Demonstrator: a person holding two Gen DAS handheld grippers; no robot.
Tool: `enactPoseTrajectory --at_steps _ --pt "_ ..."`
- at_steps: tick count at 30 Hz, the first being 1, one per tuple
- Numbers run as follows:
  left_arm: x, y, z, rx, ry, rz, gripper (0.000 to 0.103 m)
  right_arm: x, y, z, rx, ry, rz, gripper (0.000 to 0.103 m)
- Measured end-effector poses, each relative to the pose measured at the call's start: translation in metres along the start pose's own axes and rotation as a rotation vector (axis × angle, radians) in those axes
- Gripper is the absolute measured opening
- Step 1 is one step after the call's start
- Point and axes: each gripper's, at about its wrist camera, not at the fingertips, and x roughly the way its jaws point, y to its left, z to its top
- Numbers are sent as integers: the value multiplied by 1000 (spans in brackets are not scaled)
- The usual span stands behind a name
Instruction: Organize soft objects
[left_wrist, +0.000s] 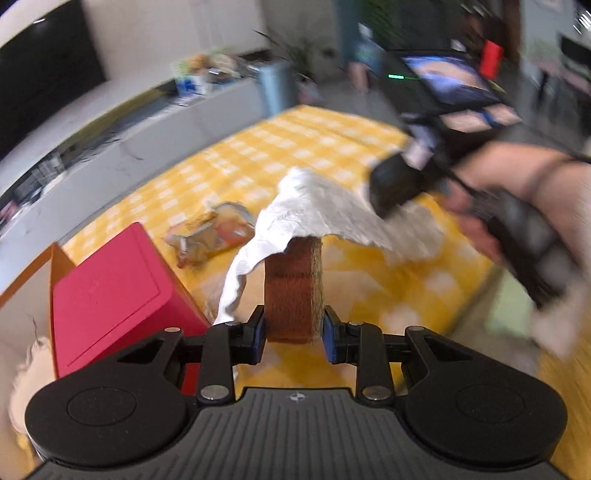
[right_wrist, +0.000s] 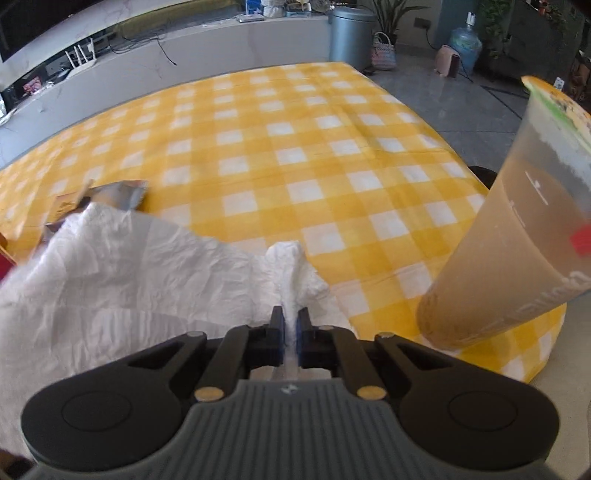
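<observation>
The white sheet (right_wrist: 129, 273) looks like thin, crinkled matt paper. The brown block (left_wrist: 293, 288) beneath it has a coarse, fibrous face. At ten o'clock from the block lies a glossy, crumpled foil wrapper (left_wrist: 210, 232). The checked tablecloth (right_wrist: 295, 155) looks soft, matt cloth.

A yellow-and-white checked cloth (right_wrist: 295, 147) covers the table. A translucent plastic cup (right_wrist: 517, 236) of milky tea leans at its right edge. Beyond stand a grey lidded bin (right_wrist: 351, 35), a woven basket (right_wrist: 383, 51), a water jug (right_wrist: 466, 46), a leafy plant (right_wrist: 391, 14)
</observation>
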Motion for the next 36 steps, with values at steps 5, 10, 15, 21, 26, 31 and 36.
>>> enactPoseTrajectory --at_steps 5,10,15,21,26,31,36 --pt "-28 10 -10 35 48 -38 34 6 -1 6 12 3 45 4" --pt "-55 35 -11 -60 8 -36 33 12 1 8 24 7 53 4" --pt "-72 50 0 -148 -88 34 33 18 0 6 19 19 15 4" --pt "-89 66 13 -260 -203 47 33 13 -8 6 64 29 52 9" --pt "-90 71 12 -310 -283 57 33 3 -11 0 163 104 287 60" --pt "-87 75 6 -353 -299 35 33 10 0 -2 263 204 363 90" --pt "-88 83 -7 -380 -306 25 33 17 21 -9 273 228 240 95"
